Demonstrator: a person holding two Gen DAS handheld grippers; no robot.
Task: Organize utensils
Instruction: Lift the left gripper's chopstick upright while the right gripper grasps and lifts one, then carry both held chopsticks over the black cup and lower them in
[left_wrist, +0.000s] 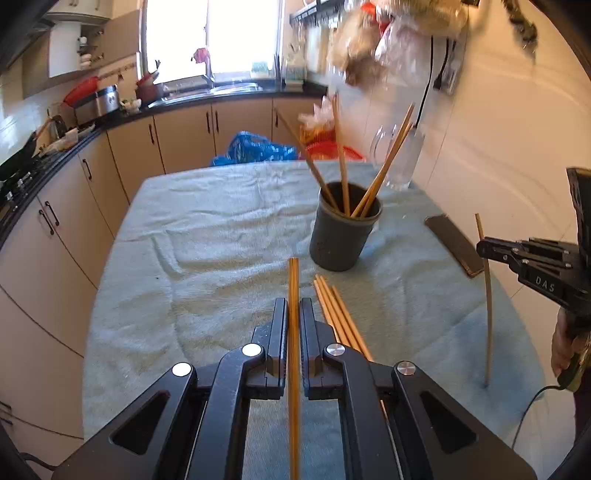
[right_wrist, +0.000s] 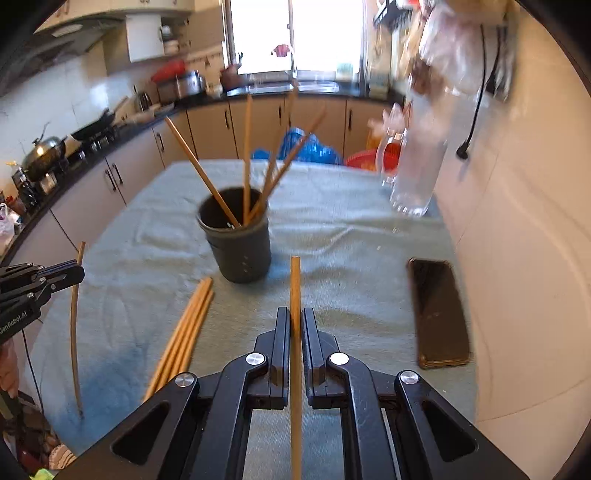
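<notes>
Bamboo chopsticks are the whole job here, and each hand has one. Furthest left, the left gripper (left_wrist: 293, 314) is clamped on a single chopstick (left_wrist: 293, 280) that runs lengthwise between its jaws, tip pointing ahead toward the far side of the table (left_wrist: 155, 258). Just right of that gripper, a small bundle of loose chopsticks (left_wrist: 338, 314) lies flat on the towel-covered table, fanning away from the camera. Beyond them stands the dark holder cup (left_wrist: 341, 236), upright, with several chopsticks leaning out of it. It sits ahead and slightly right of the left gripper, and ahead and left of the right one. Further right, the right gripper (right_wrist: 295, 325) is likewise closed on its own chopstick (right_wrist: 295, 284); seen from the left wrist, that stick hangs nearly upright. A dark phone (right_wrist: 437, 314) lies at the table's right edge. Judging by both views, neither gripper is clearly nearer the cup; either stick would need tipping upright over the rim.
</notes>
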